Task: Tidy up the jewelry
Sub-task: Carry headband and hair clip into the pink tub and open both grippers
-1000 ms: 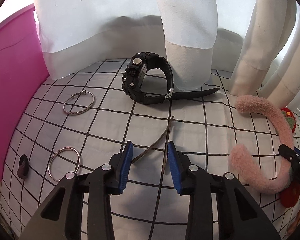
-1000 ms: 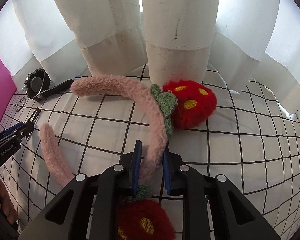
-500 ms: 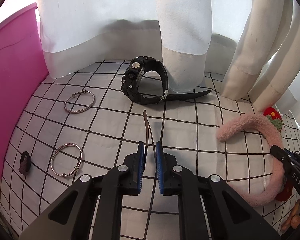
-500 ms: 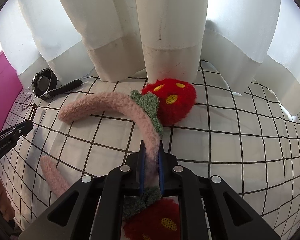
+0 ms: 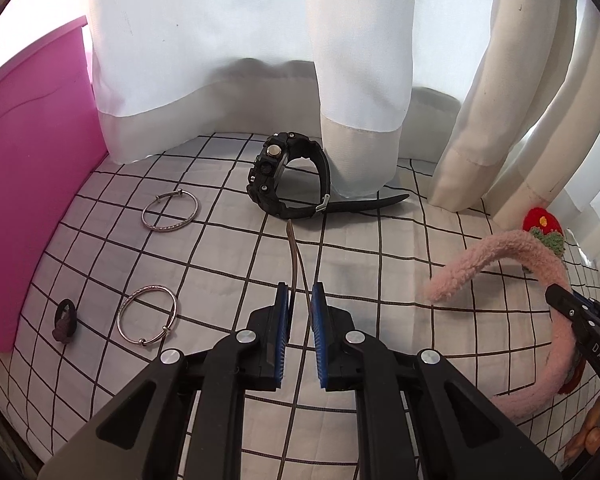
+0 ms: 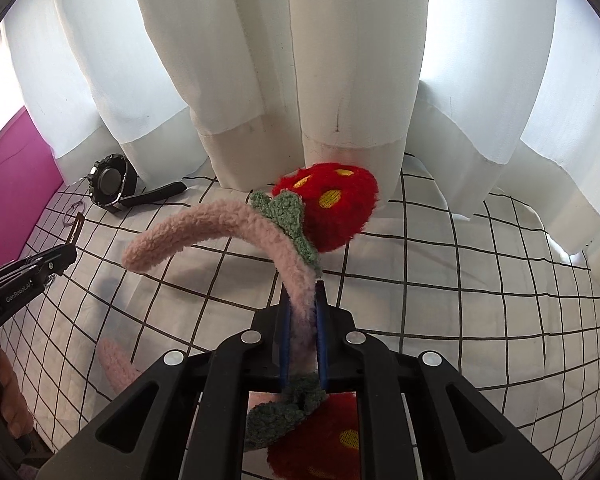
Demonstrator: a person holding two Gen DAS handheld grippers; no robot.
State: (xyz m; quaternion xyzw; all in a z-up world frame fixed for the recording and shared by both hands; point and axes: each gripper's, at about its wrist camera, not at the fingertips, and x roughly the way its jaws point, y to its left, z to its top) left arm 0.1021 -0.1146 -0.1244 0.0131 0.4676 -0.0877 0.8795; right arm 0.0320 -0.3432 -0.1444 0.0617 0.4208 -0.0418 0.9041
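My left gripper (image 5: 300,308) is shut on a thin brown clip (image 5: 294,252), whose two strips stick out forward above the checked cloth (image 5: 220,264). In the right wrist view my right gripper (image 6: 302,308) is shut on a fuzzy pink headband (image 6: 220,228) with a red strawberry (image 6: 332,208). The headband hangs lifted off the cloth. A second strawberry sits under the jaws. The headband (image 5: 512,252) and the right gripper (image 5: 560,296) show at the right of the left wrist view. The left gripper (image 6: 66,256) appears at the left of the right wrist view.
A black watch (image 5: 288,176) lies by the white curtain (image 5: 340,60) at the back. Two silver bangles (image 5: 171,212) (image 5: 147,314) and a small dark ring (image 5: 64,320) lie to the left, near a pink board (image 5: 28,184). A hand (image 6: 4,400) holds the left gripper.
Both grippers closed, the left on the brown clip and the right on the headband. Both then rose. The clip's strips were squeezed together and the headband came up off the cloth.
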